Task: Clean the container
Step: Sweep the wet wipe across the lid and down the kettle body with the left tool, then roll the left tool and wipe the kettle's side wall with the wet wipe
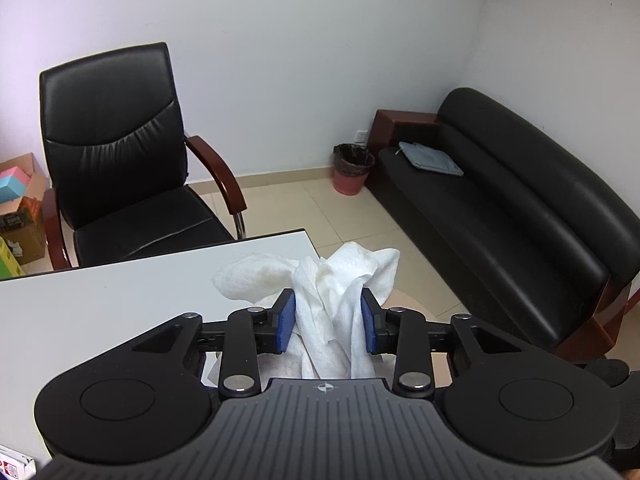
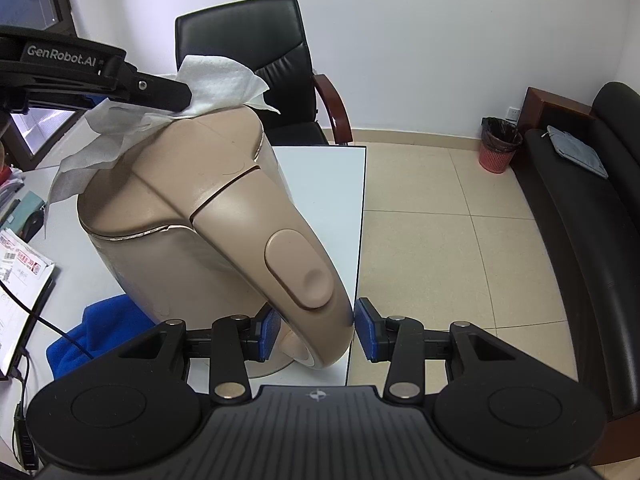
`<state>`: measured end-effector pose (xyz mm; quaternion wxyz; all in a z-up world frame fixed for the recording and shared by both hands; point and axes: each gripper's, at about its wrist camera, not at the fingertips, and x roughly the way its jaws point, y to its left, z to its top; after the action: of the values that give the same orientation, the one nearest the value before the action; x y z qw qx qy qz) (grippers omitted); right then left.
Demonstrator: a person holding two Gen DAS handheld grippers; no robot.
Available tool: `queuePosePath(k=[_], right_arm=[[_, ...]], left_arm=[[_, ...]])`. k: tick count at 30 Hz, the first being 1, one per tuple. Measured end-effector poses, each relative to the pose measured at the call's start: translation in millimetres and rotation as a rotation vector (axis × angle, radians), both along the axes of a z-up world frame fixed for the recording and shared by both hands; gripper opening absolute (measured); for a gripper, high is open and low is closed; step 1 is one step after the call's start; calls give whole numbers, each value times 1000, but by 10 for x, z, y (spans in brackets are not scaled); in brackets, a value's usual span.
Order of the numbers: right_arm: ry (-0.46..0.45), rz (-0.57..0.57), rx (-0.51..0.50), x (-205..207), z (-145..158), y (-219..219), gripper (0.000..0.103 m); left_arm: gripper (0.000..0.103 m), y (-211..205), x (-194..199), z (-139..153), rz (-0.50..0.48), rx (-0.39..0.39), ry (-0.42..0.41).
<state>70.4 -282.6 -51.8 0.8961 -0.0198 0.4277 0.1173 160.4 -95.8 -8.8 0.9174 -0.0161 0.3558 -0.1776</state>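
A tan electric kettle (image 2: 192, 216) stands on the white table (image 2: 324, 184), lid shut. My right gripper (image 2: 316, 328) is shut on its handle (image 2: 296, 272), blue pads on both sides. My left gripper (image 1: 329, 320) is shut on a crumpled white paper towel (image 1: 320, 280). In the right wrist view the left gripper (image 2: 172, 96) holds that towel (image 2: 216, 80) against the top of the kettle's lid near the spout. The kettle itself is hidden in the left wrist view.
A blue cloth (image 2: 96, 332) lies left of the kettle's base. Papers (image 2: 24, 272) and a cable lie at the table's left. A black office chair (image 1: 120, 160) stands behind the table. A black sofa (image 1: 520, 208) and a red waste bin (image 1: 352, 168) stand beyond.
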Motion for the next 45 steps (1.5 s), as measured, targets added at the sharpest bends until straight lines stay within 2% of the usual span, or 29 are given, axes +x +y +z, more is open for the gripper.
queuePosePath(k=[4, 8, 18, 35, 42, 45], right_arm=[[1, 0, 0, 3, 9, -1, 43], [0, -1, 0, 9, 9, 14, 43], [-1, -3, -2, 7, 9, 30, 43], [2, 6, -17, -4, 19, -4, 43], [3, 5, -23, 1, 11, 0, 43], [3, 4, -25, -1, 10, 9, 43]], left_arm=[[18, 4, 6, -9, 2, 15, -9], [13, 31, -13, -7, 5, 20, -13], [13, 236, -271, -14, 34, 2, -14], [17, 517, -598, -118, 122, -190, 31], [18, 462, -613, -113, 113, -160, 22], [15, 480, -602, -118, 121, -168, 25]])
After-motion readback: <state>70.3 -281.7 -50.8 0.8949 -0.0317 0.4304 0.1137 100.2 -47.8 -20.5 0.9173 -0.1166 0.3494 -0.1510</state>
